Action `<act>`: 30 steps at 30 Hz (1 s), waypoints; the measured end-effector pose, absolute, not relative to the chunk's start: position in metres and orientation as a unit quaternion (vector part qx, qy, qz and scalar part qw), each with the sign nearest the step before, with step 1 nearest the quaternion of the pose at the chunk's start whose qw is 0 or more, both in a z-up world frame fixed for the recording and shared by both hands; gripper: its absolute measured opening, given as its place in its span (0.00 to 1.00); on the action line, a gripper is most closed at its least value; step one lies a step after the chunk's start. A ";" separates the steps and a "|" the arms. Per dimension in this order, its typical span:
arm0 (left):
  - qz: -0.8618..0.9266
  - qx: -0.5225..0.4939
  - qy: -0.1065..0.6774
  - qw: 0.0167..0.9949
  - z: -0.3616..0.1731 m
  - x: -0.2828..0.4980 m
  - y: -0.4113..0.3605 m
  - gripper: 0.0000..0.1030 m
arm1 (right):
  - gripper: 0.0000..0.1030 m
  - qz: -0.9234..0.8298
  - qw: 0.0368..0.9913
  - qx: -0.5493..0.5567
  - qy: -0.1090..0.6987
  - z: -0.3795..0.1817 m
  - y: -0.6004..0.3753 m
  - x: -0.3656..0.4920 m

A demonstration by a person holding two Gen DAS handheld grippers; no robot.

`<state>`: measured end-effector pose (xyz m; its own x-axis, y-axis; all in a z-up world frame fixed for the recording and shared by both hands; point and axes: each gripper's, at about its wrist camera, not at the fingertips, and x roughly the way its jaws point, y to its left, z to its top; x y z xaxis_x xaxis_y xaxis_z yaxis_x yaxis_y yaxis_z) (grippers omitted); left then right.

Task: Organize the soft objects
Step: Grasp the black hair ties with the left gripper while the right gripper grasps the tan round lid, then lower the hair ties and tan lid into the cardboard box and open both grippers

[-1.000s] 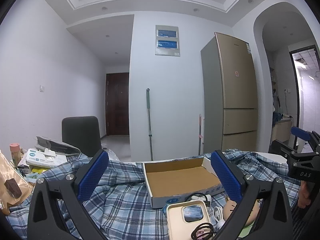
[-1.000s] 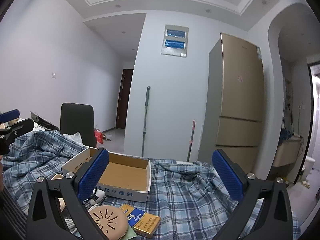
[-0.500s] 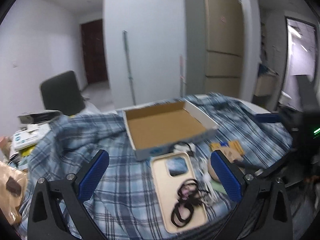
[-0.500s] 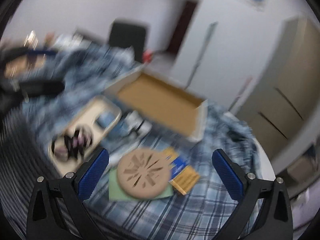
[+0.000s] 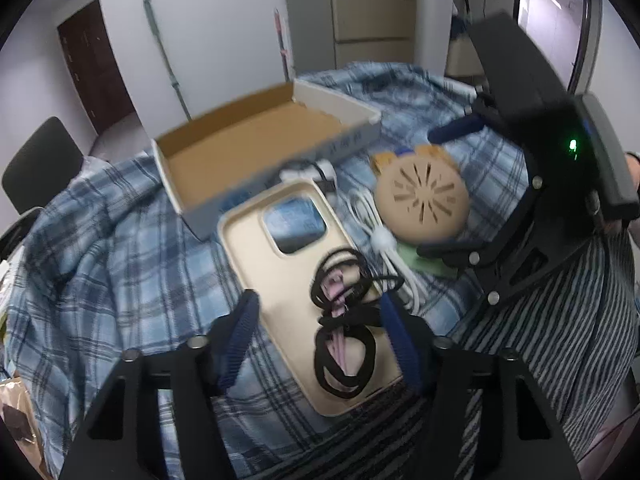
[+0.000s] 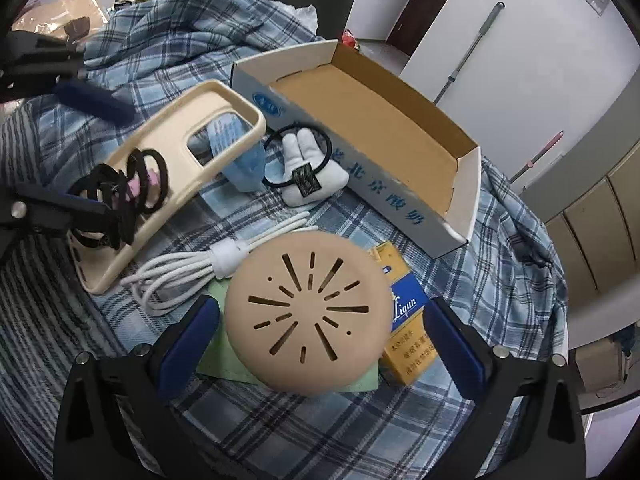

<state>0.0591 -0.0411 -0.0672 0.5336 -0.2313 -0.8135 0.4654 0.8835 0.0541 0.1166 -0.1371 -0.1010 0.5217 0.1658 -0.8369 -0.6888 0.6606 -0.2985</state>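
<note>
Both the left gripper and the right gripper are pointing downward, jaws spread wide and holding nothing.

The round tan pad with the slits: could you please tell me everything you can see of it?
The round tan pad is a domed, matte, soft-looking disc with slits and small dots radiating from its middle. It lies flat on a green sheet on the plaid cloth, overlapping a yellow and blue packet, with a bundled white cable beside it. The open right gripper straddles it, fingers not visibly touching.
</note>
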 end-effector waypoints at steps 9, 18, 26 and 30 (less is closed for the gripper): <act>-0.220 0.123 0.461 0.851 -0.076 0.063 -0.045 0.11 | 0.73 0.279 0.824 -0.260 0.419 -0.103 -0.147 0.125; -0.204 0.091 0.409 0.885 -0.042 0.055 -0.033 0.10 | 0.73 0.261 0.877 -0.185 0.360 -0.062 -0.169 0.103; -0.150 0.068 0.348 0.923 0.018 0.046 -0.025 0.10 | 0.73 0.239 0.923 -0.118 0.277 0.003 -0.180 0.095; -0.121 0.064 0.317 0.939 0.059 0.055 -0.024 0.11 | 0.73 0.216 0.940 -0.089 0.248 0.043 -0.178 0.107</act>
